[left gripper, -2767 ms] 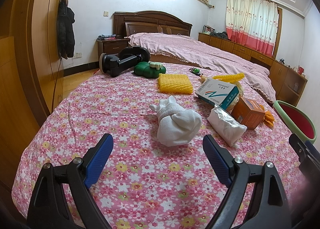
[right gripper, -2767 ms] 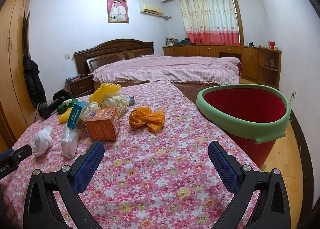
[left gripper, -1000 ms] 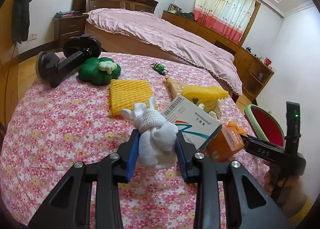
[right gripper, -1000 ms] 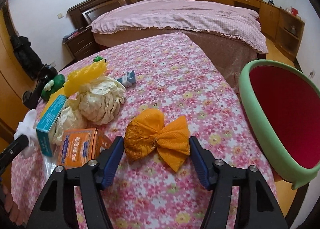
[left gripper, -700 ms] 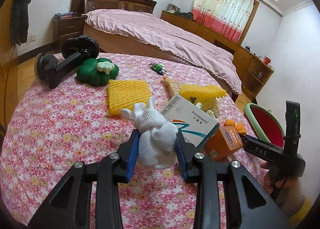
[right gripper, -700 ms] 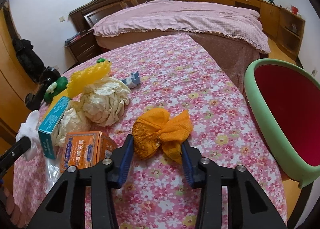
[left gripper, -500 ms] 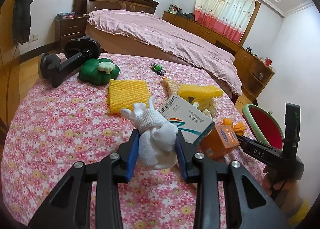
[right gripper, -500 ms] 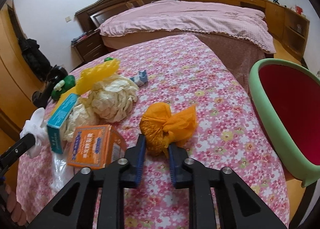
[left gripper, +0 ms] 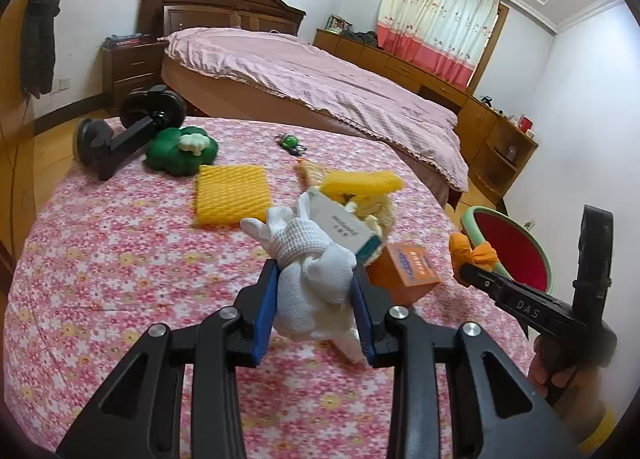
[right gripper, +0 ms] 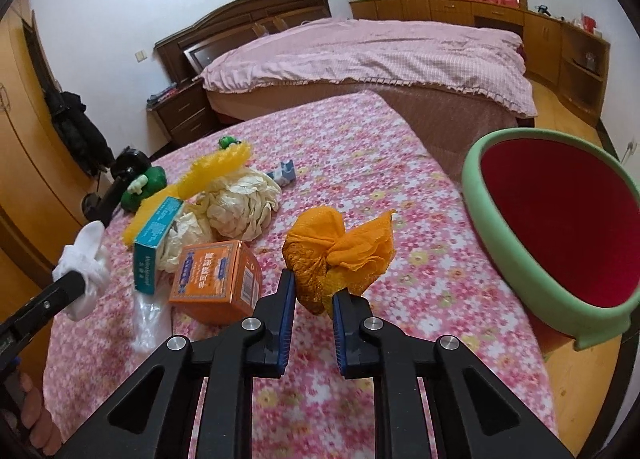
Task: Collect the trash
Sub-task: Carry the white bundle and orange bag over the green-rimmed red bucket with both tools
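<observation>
Both wads (left gripper: 316,291) (right gripper: 336,255) lifted off tablecloth (left gripper: 120,267).

Your left gripper (left gripper: 316,311) was clamped on the white knotted cloth bundle (left gripper: 316,287); your right gripper (right gripper: 314,323) was closing, pinching the crumpled orange mesh bundle (right gripper: 336,255).

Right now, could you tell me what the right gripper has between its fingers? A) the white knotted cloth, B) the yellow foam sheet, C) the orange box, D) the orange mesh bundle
D: the right gripper has its blue pads pressed, and closing further, on the lower part of the orange mesh bundle, while the orange box lies on the flowered cover beside it and the white knotted cloth sits in the left gripper.
</observation>
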Motion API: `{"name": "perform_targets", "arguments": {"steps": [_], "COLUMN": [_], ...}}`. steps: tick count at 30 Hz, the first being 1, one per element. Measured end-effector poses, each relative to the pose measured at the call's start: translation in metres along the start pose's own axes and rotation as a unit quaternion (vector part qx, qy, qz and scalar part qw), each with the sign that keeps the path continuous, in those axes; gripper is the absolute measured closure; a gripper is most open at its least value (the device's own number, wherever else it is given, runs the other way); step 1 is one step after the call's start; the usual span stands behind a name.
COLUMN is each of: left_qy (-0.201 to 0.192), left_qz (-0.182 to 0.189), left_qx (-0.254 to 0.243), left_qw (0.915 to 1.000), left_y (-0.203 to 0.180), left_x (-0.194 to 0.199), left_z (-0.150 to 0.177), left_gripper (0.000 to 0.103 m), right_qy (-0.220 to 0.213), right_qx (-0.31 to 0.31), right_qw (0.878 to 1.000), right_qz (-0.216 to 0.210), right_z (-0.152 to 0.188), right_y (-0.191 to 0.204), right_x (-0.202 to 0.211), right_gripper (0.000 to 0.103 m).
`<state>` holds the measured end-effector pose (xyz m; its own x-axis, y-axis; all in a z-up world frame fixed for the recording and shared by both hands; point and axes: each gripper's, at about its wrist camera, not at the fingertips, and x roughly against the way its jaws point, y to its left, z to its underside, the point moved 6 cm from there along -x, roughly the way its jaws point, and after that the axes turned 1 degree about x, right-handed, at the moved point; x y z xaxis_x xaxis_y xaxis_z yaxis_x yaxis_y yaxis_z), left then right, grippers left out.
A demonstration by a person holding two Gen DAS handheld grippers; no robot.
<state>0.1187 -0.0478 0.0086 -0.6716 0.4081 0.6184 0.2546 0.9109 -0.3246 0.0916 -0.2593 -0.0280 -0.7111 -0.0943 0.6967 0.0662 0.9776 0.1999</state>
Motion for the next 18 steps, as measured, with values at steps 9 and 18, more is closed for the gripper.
{"name": "perform_targets", "arguments": {"steps": [9,18], "left_qy": [0.001,0.008], "left_qz": [0.014,0.027], "left_qx": [-0.015,-0.032], "left_qw": [0.9998,0.9991], "left_y": [-0.029,-0.063], "left_x": [0.001,-0.008], "left_z": [-0.007,-0.016], "left_gripper": [0.067,0.067], "right_qy": [-0.021,-0.042], "right_qx": [-0.011,-0.030], "right_qw": [1.000,0.998], "right_qz": [-0.008,-0.024], "right_z": [0.000,-0.007], "right_y": [-0.016,-0.040], "right_x": [0.029,0.057], "right_gripper": [0.086,0.086]}}
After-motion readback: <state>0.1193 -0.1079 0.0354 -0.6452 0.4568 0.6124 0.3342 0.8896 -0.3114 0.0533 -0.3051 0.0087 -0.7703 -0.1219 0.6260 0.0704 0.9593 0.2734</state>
